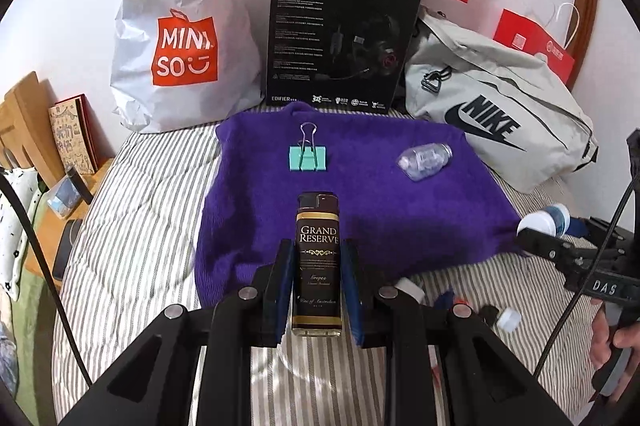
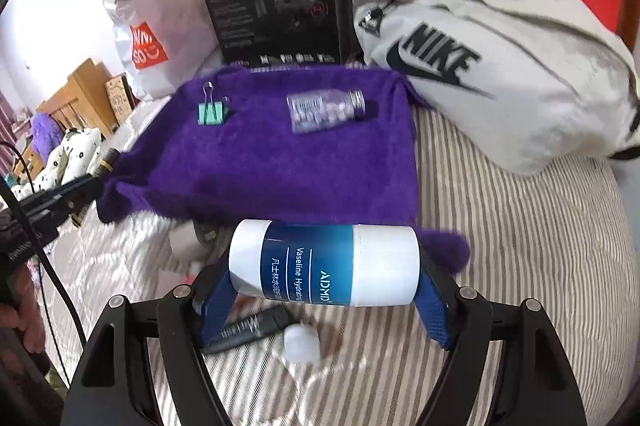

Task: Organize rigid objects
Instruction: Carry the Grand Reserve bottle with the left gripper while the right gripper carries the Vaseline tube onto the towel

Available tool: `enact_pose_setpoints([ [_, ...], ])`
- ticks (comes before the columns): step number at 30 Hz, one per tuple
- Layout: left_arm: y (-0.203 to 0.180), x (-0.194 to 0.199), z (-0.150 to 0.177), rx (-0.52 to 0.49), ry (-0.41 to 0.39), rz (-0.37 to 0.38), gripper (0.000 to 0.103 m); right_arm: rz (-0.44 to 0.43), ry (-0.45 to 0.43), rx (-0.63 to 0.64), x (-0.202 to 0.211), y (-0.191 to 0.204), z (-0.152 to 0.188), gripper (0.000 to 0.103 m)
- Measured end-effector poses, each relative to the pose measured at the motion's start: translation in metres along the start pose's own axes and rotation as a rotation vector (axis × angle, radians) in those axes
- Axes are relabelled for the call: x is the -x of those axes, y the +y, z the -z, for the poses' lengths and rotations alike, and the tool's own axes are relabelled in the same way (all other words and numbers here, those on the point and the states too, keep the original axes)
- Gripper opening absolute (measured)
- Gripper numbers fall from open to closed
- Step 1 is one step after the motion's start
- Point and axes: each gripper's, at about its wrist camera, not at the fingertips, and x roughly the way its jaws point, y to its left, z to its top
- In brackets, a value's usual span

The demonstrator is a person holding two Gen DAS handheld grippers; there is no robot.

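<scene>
While clamped narrowly on the Grand Reserve lighter point(image 1: 318, 258), left gripper point(image 1: 318, 290) fingers point(image 1: 282, 290) press blue pads to both long sides, lighter upright between them, above the near edge of the purple towel point(image 1: 400, 218). Spread wide across the Vaseline jar point(image 2: 324, 264), right gripper point(image 2: 324, 300) fingers point(image 2: 432, 302) bear on its two ends, jar lying crosswise and lifted clear of the striped bed point(image 2: 520, 226). Already resting on the towel: green binder clip point(image 1: 307, 157) at the far left, clear pill bottle point(image 2: 326, 111) on its side just right of it, the two apart. Roughly half done, by that count: two things laid out in a row, two more held aloft and not yet set down. Still loose on the bed below the grippers: a small white cap point(image 2: 302, 344), a dark tube point(image 2: 248, 330), other bits too blurred to name. Beyond the towel, along the wall: Miniso bag point(image 1: 180, 37), black headset box point(image 1: 340, 33), grey Nike bag point(image 1: 492, 121).
</scene>
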Motion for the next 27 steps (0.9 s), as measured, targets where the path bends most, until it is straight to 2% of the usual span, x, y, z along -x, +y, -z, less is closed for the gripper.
enact_pose_setpoints([
  [4,0.005,-0.012,-0.01,0.003,0.006,-0.008,0.023,0.002,-0.005,0.013,-0.007,0.002,-0.021,0.077],
  [11,0.02,-0.039,-0.022,0.018,0.034,-0.015,0.023,0.028,0.032,0.022,-0.044,-0.003,-0.048,0.077],
  [20,0.031,-0.08,-0.041,0.039,0.079,-0.021,0.023,0.039,0.114,0.049,-0.101,-0.014,-0.063,0.077],
  [27,0.035,-0.11,-0.053,0.053,0.112,-0.042,0.023,0.053,0.131,0.097,-0.125,-0.008,-0.074,0.077],
])
